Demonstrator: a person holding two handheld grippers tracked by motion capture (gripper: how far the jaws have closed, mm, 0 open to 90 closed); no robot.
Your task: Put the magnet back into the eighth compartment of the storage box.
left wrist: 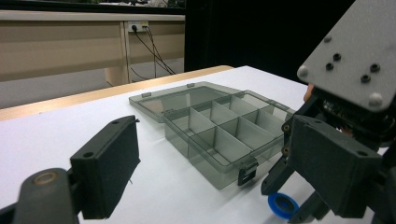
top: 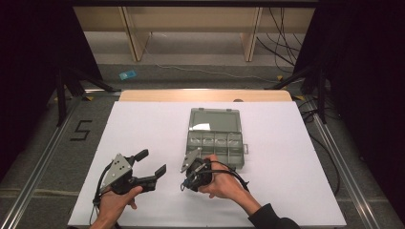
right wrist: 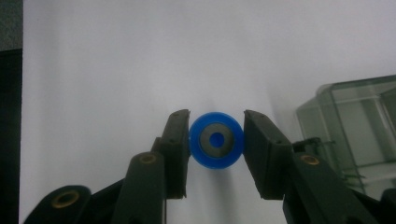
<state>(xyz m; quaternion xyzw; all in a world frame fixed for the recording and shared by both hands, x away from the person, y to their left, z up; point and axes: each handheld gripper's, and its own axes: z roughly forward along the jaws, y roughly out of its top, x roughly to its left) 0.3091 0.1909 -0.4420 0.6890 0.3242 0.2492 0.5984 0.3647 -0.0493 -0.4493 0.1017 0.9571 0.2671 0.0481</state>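
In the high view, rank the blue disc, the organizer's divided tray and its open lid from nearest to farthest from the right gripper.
1. The blue disc: clamped between the jaws of the right gripper.
2. The divided tray of the organizer: just beyond the gripper, on the white tabletop.
3. The open lid: lying flat behind the tray, toward the table's far edge.

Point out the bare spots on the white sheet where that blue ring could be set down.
Bare: the sheet left of the open box, from far edge to left gripper; the strip right of the box; the near edge. Crowded: the box's near-left corner, where the right gripper grips the blue ring. The box's compartments look empty.
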